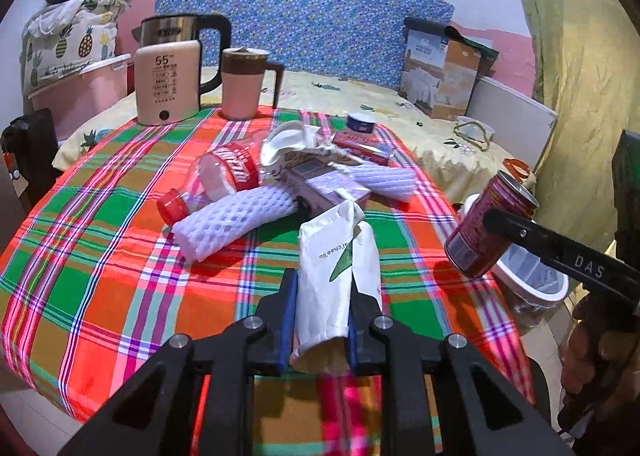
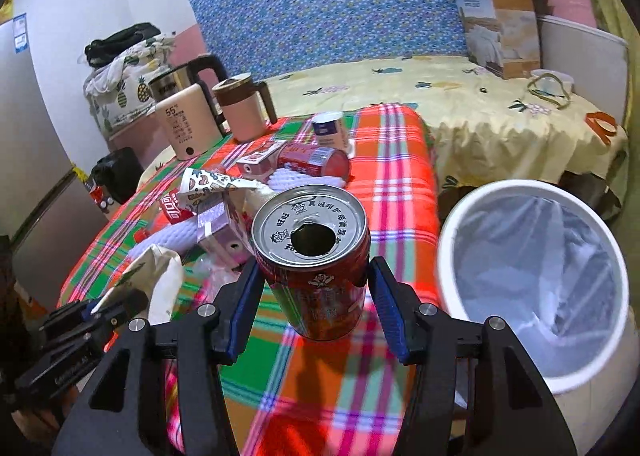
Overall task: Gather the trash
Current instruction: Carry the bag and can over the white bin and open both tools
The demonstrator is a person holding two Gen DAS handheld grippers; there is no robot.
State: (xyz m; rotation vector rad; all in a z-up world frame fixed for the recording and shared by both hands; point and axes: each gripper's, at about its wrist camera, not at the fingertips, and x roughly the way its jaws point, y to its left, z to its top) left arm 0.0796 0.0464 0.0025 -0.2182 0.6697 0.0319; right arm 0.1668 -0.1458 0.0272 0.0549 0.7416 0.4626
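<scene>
Over the plaid table [image 1: 120, 256], both grippers tilt downward, holding cup [image 1: 332, 276] and can [image 2: 320, 268].

Worktop cloth [image 1: 100, 256] was plaid: orange-red and green blocks crossed by pink, white and blue lines; the can [image 2: 320, 268] was red with a silver top and white print; the paper cup [image 1: 336, 276] was white with a green mark; the foam net sleeve [image 1: 236, 220] was white; the bottle [image 1: 216, 180] was clear with a red label and red cap; the bin [image 2: 532, 280] was white, lined with pale translucent plastic; the kettle [image 1: 168, 84] was cream with black trim; the mug [image 1: 244, 84] was pink with a brown band; the bed sheet [image 2: 460, 100] was pale yellow with a pineapple print; the headboard [image 1: 304, 12] was blue with small dots; both hand-held gripper bodies were black with blue pads.
</scene>
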